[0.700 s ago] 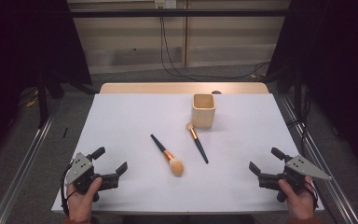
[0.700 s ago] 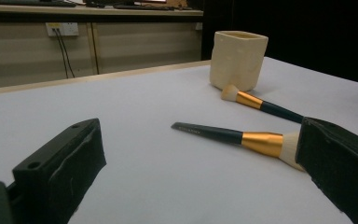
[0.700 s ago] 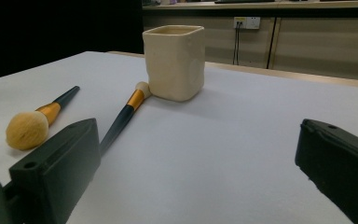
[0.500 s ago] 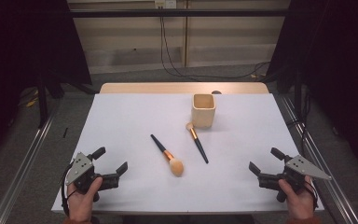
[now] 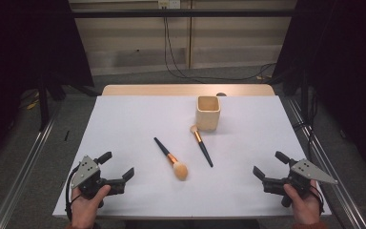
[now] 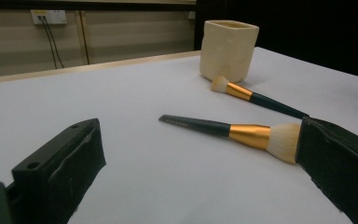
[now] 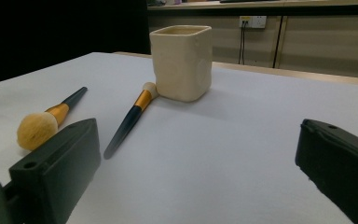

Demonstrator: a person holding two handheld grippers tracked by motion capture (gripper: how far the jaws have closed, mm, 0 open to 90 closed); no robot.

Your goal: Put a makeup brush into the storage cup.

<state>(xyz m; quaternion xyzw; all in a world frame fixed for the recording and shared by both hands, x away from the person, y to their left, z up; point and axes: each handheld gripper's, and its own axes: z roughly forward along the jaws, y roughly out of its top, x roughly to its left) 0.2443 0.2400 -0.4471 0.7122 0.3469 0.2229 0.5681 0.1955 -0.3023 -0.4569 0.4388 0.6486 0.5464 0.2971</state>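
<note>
Right now my left gripper [image 5: 117,168] sits low at the near left corner of the bench [image 5: 124,124], its fingers [image 6: 58,172] spread wide and holding nothing, touching nothing. My right gripper [image 5: 270,164] sits at the near right corner, fingers [image 7: 51,172] spread just as wide, also bare. My left hand [image 5: 86,206] and right hand [image 5: 304,206] grip the handles at the near edge.

Between the two grippers, toward the middle of the white bench, lie two makeup brushes. The big brush [image 5: 169,158] lies at a slant, its fluffy head nearest me and its dark handle pointing away to the left. In the left gripper view its head [image 6: 283,141] appears just beside my far finger, though I cannot tell from that view whether they touch; from the high view they are well apart. The small brush [image 5: 201,145] lies just to the right of the big one, its little head up against the foot of the cup [image 5: 208,113].

The cup is cream, square-sided, upright on the far part of the bench. From above its inside looks bare.
</note>
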